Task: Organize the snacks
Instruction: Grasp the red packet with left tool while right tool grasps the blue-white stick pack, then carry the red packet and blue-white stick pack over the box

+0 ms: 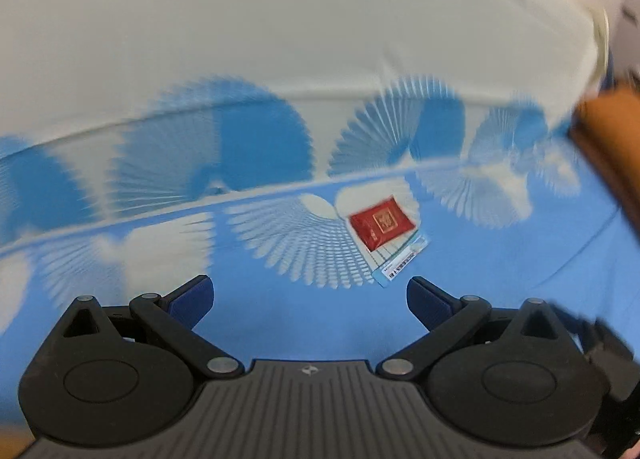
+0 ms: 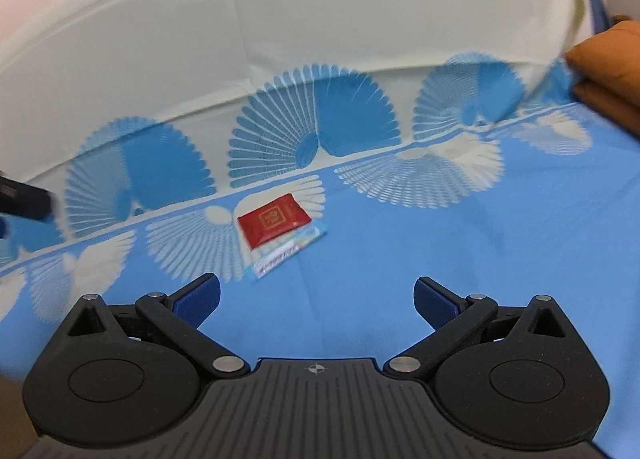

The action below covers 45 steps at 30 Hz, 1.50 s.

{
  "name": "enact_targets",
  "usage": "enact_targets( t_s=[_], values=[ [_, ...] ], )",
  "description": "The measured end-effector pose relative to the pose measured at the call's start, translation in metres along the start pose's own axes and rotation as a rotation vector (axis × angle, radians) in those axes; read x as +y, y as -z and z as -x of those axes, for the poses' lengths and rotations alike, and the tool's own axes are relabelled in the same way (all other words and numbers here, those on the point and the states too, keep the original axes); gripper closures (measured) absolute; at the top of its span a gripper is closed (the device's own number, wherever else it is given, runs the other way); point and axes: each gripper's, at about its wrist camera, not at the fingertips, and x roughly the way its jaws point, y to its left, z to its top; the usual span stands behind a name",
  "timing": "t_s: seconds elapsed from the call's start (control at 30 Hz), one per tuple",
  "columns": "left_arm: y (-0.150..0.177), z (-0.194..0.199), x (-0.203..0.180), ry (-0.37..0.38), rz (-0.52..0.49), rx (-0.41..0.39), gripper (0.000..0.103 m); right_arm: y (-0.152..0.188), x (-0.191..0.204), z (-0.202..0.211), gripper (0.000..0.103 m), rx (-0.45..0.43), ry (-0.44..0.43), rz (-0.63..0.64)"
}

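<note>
Covering everything — blue-and-white fan-patterned cloth [image 2: 520, 259], orange cushion [image 2: 608, 71].

I see a bed sheet [image 2: 480, 259], blue near me with white fan prints, cream toward its far edge. At its right edge sits an orange-brown cushion [image 2: 608, 67]; everything's motion-blurred.

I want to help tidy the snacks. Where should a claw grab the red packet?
Probably by its long edges, coming down from above. The red packet lies flat on the blue cloth, partly over a pale packet, so there is no raised part to pinch. Both claws, left claw and right claw, are open.
</note>
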Motion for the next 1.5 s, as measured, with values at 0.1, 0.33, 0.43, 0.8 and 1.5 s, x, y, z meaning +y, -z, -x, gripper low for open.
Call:
enact_targets(
  t_s=[0.1,0.33,0.43,0.8,1.5],
  values=[
    [-0.024,-0.079,-0.006,0.038,-0.094,0.092,0.000,-0.008,0.009,-0.064,0.000,0.039,-0.001,0.023],
    [-0.058,-0.186,-0.033,0.069,-0.252,0.135,0.000,-0.013,0.028,-0.159,0.000,0.122,0.022,0.080],
    [-0.059,-0.204,-0.045,0.082,-0.285,0.138,0.000,-0.005,0.023,-0.160,0.001,0.080,0.092,0.194],
    [-0.039,-0.210,-0.077,0.096,-0.341,0.111,0.044,-0.001,-0.013,-0.141,0.086,0.008,0.072,0.198],
    [0.099,0.014,0.007,0.208,0.033,0.179,0.103,0.105,0.004,0.087,0.087,0.192,0.011,-0.018]
  ],
)
